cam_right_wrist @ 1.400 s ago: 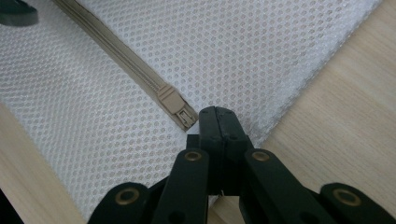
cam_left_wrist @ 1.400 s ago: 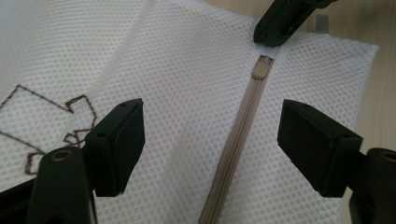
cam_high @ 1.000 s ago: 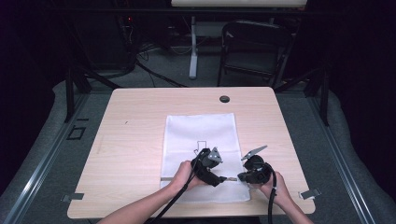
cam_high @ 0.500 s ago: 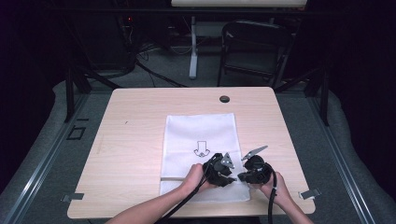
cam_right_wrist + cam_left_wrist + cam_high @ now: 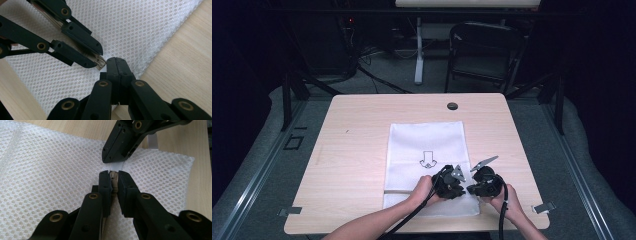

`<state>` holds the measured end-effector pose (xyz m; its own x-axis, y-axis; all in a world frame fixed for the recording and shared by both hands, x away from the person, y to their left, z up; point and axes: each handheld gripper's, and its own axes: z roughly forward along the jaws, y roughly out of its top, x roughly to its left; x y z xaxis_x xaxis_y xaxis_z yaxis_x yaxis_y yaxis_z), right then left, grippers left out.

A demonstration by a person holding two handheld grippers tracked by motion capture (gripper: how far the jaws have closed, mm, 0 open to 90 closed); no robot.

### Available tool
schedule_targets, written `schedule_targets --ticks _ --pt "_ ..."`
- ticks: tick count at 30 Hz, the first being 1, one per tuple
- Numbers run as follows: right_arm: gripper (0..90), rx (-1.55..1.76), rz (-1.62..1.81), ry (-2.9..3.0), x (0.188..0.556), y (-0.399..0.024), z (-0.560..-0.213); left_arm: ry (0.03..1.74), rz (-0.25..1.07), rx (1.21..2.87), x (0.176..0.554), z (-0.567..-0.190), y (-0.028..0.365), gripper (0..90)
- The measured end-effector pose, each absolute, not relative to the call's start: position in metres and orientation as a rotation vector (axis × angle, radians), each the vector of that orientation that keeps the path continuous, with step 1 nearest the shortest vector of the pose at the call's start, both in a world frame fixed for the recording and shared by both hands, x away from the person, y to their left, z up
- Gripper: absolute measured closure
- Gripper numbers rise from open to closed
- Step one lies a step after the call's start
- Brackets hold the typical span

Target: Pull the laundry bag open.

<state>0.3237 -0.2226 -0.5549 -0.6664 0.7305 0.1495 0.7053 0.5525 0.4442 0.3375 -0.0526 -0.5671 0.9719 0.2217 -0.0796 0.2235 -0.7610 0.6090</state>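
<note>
The left gripper (image 5: pixel 455 186) has shifted right, its jaws just closing on the zipper pull (image 5: pixel 114 175) at the mesh bag's (image 5: pixel 424 145) near right edge. The right gripper (image 5: pixel 475 189), touching it, stays clenched on the bag.

The bench (image 5: pixel 362 150) sits in a pool of even overhead light while the room around it falls off into near black. Shadows under the hands are short and soft. The high view is a bit soft and grainy. Up close, the white mesh bag (image 5: pixel 50 170) is bright, almost washed out, sharp mid-frame; the nearest black tongs parts blur at the bottom edge.
</note>
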Motion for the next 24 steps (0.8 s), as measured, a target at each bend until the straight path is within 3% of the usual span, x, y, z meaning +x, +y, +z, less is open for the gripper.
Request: schedule_targets --ticks 24 --pt "90.0 1.267 0.759 2.733 0.3225 -0.2231 -0.5577 0.323 0.016 2.456 0.3345 -0.5675 -0.0497 81.9"
